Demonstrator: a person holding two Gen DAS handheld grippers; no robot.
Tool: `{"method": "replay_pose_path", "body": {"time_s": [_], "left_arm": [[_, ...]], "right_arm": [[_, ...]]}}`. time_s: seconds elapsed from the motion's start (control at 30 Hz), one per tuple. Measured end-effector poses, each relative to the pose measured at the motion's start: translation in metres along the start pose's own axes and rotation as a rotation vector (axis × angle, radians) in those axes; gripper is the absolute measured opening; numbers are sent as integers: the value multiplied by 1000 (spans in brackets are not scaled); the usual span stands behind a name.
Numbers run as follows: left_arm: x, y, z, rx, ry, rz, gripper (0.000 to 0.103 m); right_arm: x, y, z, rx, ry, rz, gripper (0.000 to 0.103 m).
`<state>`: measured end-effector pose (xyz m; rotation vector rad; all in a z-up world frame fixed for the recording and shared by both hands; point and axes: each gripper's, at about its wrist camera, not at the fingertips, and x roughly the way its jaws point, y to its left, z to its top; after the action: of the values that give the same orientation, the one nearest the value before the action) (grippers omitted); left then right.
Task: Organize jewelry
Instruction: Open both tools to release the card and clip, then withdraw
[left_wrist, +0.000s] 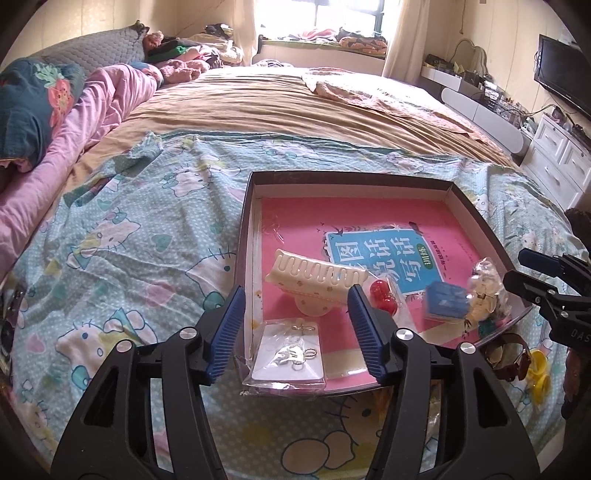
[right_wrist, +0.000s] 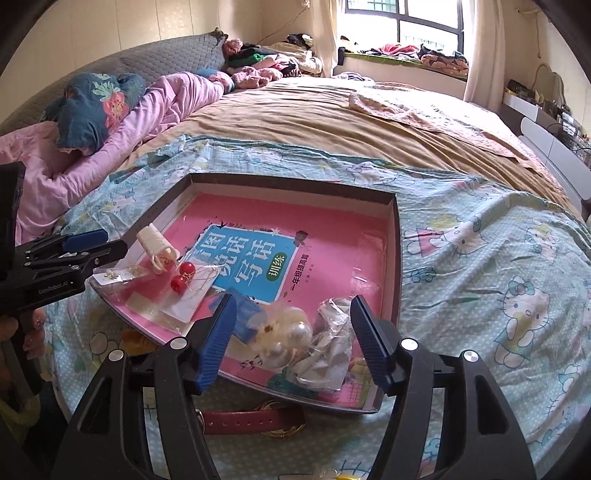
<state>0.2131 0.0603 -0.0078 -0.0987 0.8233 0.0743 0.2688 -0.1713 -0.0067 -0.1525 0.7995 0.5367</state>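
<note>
A shallow dark box (left_wrist: 354, 177) on the bed holds a pink book (left_wrist: 369, 214). On the book lie a cream hair claw (left_wrist: 314, 280), red cherry earrings (left_wrist: 382, 295), a small blue box (left_wrist: 445, 301) and a bagged pearl piece (left_wrist: 484, 291). My left gripper (left_wrist: 295, 295) is open over the box's near left corner. A bagged earring card (left_wrist: 291, 350) lies between its fingers, untouched. My right gripper (right_wrist: 293, 301) is open over the near right corner, with the pearl bag (right_wrist: 291, 332) and a crumpled clear bag (right_wrist: 328, 350) between its fingers, not pressed.
A watch with a reddish-brown strap (right_wrist: 251, 421) lies on the cartoon-print sheet (right_wrist: 498, 295) just outside the box's near rim, beside a yellow item (left_wrist: 537, 373). Pillows and a pink quilt (left_wrist: 103, 110) sit far left. Drawers (left_wrist: 561, 158) and a television (left_wrist: 561, 70) stand right.
</note>
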Motion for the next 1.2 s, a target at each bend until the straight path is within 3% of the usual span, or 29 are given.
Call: {"method": "replay_pose_path", "body": {"time_s": [0.13, 0.2, 0.27, 0.47, 1.2], "left_arm": [[-10, -1, 2, 1, -16, -1, 59], [-17, -1, 3, -2, -28, -5, 60], [-23, -2, 4, -3, -37, -3, 71], [-43, -6, 4, 4, -75, -12, 81], [-83, -22, -14, 55, -111, -42, 84]], "right_arm": [[-18, -1, 2, 12, -45, 2, 75], [-28, -2, 3, 15, -67, 4, 78], [-36, -2, 3, 17, -83, 1, 81], [-61, -3, 0, 30, -125, -4, 86], [-106, -6, -34, 51, -129, -25, 87]]}}
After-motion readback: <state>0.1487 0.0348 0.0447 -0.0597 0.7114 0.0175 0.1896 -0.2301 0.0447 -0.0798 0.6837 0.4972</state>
